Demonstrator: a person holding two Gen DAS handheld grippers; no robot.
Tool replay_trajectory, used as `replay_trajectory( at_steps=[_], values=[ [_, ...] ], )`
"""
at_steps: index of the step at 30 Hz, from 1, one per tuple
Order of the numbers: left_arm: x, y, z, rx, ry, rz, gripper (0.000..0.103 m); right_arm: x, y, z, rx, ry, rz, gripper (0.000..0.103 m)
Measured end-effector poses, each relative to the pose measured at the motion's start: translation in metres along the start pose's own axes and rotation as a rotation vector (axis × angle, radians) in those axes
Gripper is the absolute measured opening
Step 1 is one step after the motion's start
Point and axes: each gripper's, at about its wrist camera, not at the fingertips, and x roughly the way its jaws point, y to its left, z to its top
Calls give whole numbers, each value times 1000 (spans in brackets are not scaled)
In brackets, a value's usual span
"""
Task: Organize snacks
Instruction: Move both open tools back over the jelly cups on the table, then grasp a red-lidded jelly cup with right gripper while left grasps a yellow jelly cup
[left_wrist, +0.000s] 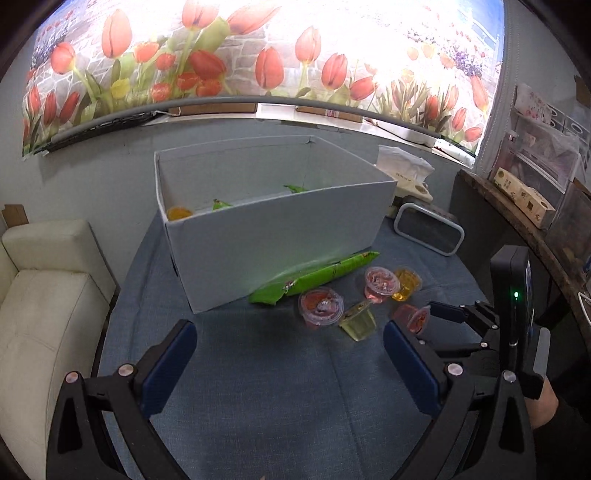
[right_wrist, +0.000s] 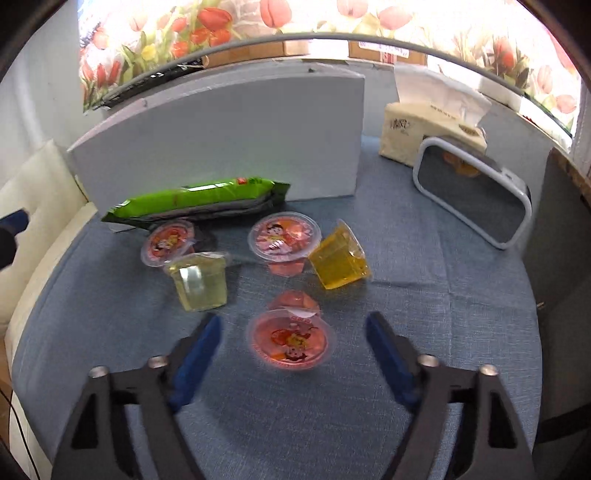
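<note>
A white box (left_wrist: 273, 236) stands on the blue cloth and holds an orange jelly cup (left_wrist: 178, 213) and green packets (left_wrist: 221, 204). In front of it lie a green snack packet (left_wrist: 317, 282) (right_wrist: 195, 197) and several jelly cups. My right gripper (right_wrist: 293, 325) is open, its jaws on either side of a red jelly cup (right_wrist: 290, 341), not touching it; it also shows in the left wrist view (left_wrist: 436, 314). Beyond lie a pale yellow cup (right_wrist: 197, 280), an orange cup (right_wrist: 340, 260) and two red cups (right_wrist: 282, 238) (right_wrist: 168, 242). My left gripper (left_wrist: 288, 332) is open and empty above the cloth.
A tissue pack (right_wrist: 432, 122) and a grey-framed mirror (right_wrist: 474, 195) stand right of the box. A cream sofa (left_wrist: 40, 302) is at the left. A shelf with wooden blocks (left_wrist: 524, 195) is at the right. The table edge curves around the cloth (right_wrist: 406, 424).
</note>
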Motion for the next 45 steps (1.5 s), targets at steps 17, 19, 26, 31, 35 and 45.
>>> replay_trajectory(
  at_steps=[17,19,26,31,35,45],
  values=[
    [28,-39,-11,160,29,-2,103,-27,-14,-16,45,-21,33,51],
    [40,-43,-12,146,56,-10,103,-38,-16,-23,40,-24,25,51],
    [82,-57,-20,-1,118,87,103,-72,-28,-55,59,-14,6,51],
    [107,-71,-18,-87,144,197,103,-89,-35,-73,71,-25,14,51],
    [126,-75,-14,-153,150,242,103,-93,-42,-81,87,-27,27,51],
    [150,-78,-7,-168,141,324,76,-102,-48,-86,98,-56,60,51]
  ],
)
